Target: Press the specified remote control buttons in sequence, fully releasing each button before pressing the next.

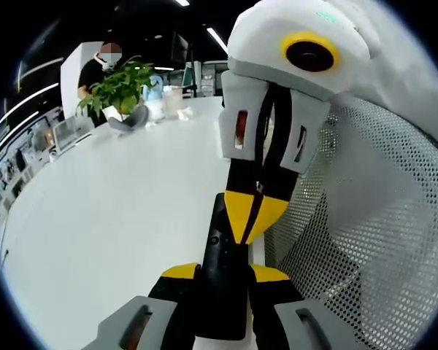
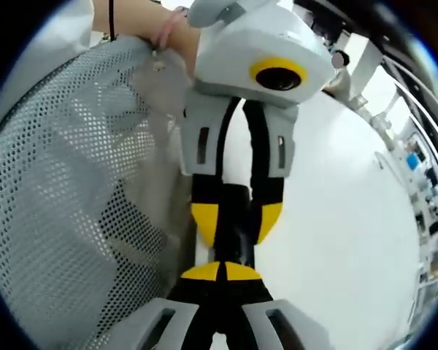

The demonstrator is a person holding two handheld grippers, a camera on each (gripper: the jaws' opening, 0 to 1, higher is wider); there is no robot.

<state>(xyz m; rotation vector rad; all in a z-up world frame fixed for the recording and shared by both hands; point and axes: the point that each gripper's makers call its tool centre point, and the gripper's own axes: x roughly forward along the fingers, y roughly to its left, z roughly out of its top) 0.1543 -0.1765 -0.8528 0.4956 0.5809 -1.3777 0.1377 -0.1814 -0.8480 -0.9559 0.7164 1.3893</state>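
A slim black remote control (image 1: 220, 292) stands between the yellow tips of my left gripper (image 1: 225, 281), which is shut on its sides. From the upper right my right gripper (image 1: 252, 215) comes down with its yellow tips together, touching the remote's upper face near a small round button. In the right gripper view, my right gripper (image 2: 220, 271) is shut at the bottom, its tips against the remote (image 2: 237, 240). The left gripper (image 2: 237, 222) hangs from above, clamped around that remote. The buttons under the tips are hidden.
A white table (image 1: 117, 211) spreads to the left, and its bare top also shows on the right (image 2: 336, 240). At its far end stand a potted plant (image 1: 120, 87) and cups (image 1: 171, 98), with a person behind. A white mesh sleeve (image 1: 372, 219) lies close on the right.
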